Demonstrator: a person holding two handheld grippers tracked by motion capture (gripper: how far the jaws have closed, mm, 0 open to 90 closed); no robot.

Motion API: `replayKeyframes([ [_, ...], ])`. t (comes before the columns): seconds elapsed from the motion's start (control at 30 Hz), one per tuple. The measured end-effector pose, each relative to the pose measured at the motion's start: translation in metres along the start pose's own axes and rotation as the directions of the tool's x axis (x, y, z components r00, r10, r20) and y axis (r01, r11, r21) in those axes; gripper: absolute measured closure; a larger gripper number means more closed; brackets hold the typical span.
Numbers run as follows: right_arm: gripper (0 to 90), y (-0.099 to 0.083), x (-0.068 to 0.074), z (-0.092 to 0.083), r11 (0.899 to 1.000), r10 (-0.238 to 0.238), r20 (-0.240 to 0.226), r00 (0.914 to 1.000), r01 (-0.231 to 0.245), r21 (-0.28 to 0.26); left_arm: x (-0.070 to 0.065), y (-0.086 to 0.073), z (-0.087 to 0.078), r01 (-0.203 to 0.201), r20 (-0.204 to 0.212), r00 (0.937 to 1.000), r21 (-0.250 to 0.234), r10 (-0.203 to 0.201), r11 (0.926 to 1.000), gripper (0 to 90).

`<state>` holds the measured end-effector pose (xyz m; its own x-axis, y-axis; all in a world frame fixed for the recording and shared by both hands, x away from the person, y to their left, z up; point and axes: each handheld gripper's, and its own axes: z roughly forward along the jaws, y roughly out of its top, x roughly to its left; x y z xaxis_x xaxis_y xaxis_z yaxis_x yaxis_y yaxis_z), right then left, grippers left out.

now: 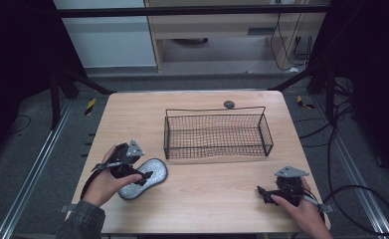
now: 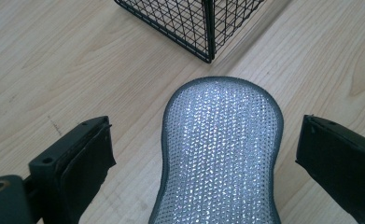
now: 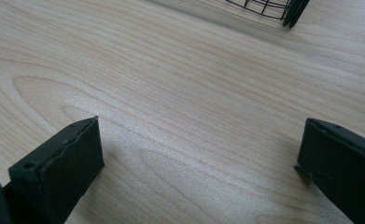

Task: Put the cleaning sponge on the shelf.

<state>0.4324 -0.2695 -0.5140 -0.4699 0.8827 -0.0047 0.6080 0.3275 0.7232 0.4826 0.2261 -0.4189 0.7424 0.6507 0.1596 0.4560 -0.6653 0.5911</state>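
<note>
Sponge point(image 2: 221, 154) flat between spread left gripper point(image 2: 203, 154) jaws, untouched.

The table point(image 1: 202, 104) is a light wood-grain top, sitting in the middle of a pretty dim room. The floor point(image 1: 28, 149) around it is grey and looks like carpet. Metal rails point(image 1: 33, 169) run along the floor on the left and right of the table, and black struts point(image 1: 85, 79) angle down to the floor near the far corners. At the far side there's a white panel point(image 1: 102, 35) on the left and a pale wooden cabinet point(image 1: 217, 25) beside it. Loose black cables point(image 1: 361, 199) snake over the floor on the right. Both far sides drop off into dark shadow.
</note>
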Motion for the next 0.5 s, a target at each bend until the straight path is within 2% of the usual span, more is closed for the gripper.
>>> replayKeyframes([
  [0.1,0.3,0.0,0.0,0.0,1.0,0.0,0.0,1.0,0.0,0.0,-0.003,0.003,-0.001,-0.017,-0.005,0.9998,0.02,0.017,0.9997,3.0],
  [0.23,0.3,0.0,0.0,0.0,1.0,-0.001,0.0,1.0,0.001,0.0,-0.01,0.005,0.001,-0.047,0.033,0.9984,0.048,0.045,0.9978,3.6],
  [0.3,0.4,0.0,0.0,0.0,1.0,0.0,0.0,1.0,0.0,0.0,-0.013,0.006,0.005,-0.08,0.053,0.9957,0.09,0.076,0.9927,5.7],
  [0.37,0.3,0.0,0.0,0.0,1.0,-0.001,0.0,1.0,0.001,0.0,-0.016,0.007,0.01,-0.091,0.073,0.9938,0.116,0.083,0.989,5.6],
  [0.5,0.4,0.0,0.0,0.0,1.0,-0.001,0.0,1.0,0.001,0.0,-0.019,0.009,0.017,-0.11,0.068,0.9926,0.153,0.101,0.9821,4.8],
])
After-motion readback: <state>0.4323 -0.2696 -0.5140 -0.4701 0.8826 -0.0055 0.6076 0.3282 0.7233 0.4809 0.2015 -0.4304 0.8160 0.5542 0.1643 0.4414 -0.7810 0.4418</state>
